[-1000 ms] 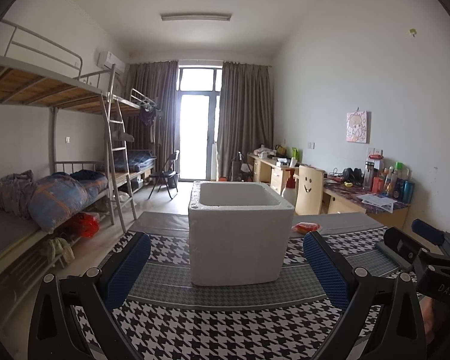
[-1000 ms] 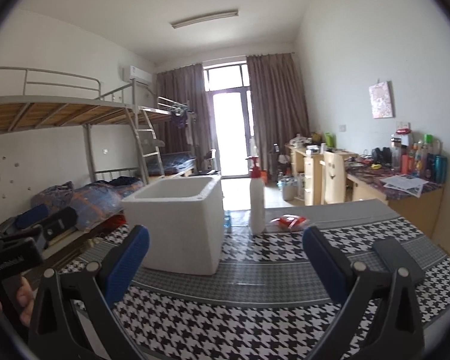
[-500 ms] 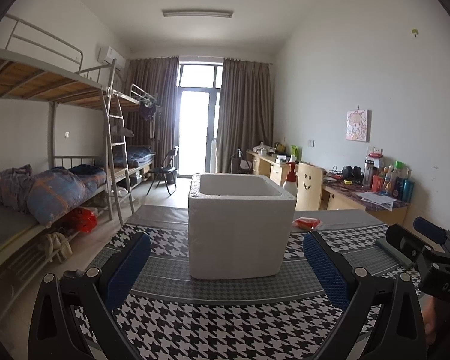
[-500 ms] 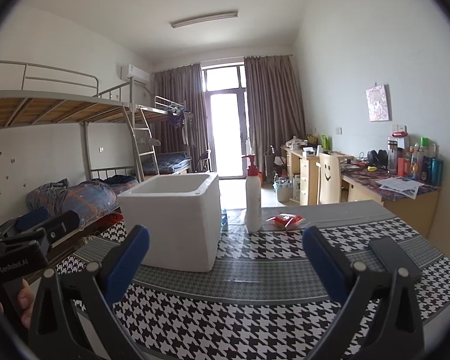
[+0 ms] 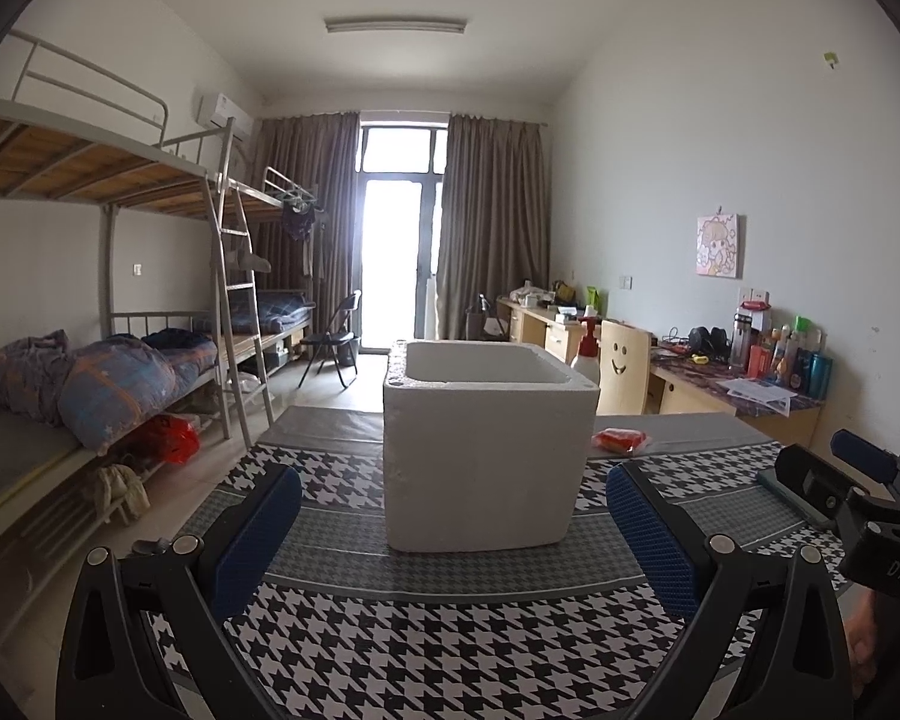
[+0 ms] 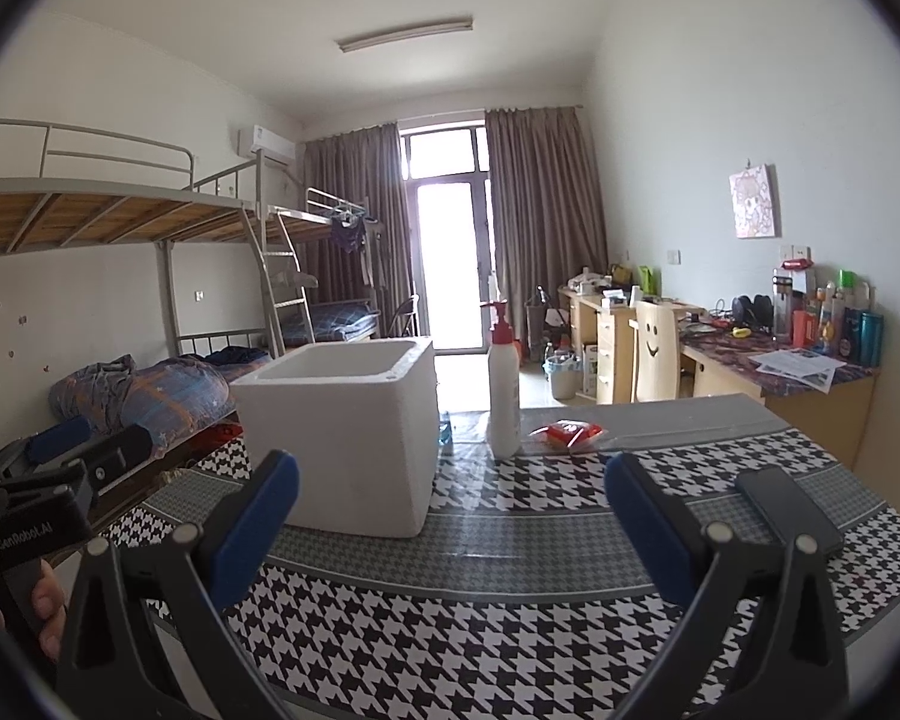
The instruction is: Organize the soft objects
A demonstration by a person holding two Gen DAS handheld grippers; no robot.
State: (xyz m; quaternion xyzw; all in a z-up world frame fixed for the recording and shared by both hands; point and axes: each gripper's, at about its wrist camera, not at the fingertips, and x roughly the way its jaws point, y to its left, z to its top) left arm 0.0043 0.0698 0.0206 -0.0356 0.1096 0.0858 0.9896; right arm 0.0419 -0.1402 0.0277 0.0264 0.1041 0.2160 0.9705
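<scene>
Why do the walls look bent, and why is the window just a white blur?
Left wrist view: fisheye lens bows the grey metal bunk bed; dark corners. Both views: daylight overexposes the tall glass balcony door, leaving the white foam box dim, softly shadowed.

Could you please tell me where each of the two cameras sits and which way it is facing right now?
Left wrist: on the left gripper, facing the foam box straight ahead; its fingers spread, right gripper at the right edge.
Right wrist: on the right gripper, facing the pump bottle and red packet; left gripper and a thumb at the left.
Both show the box, bottle, packet and houndstooth table.
</scene>
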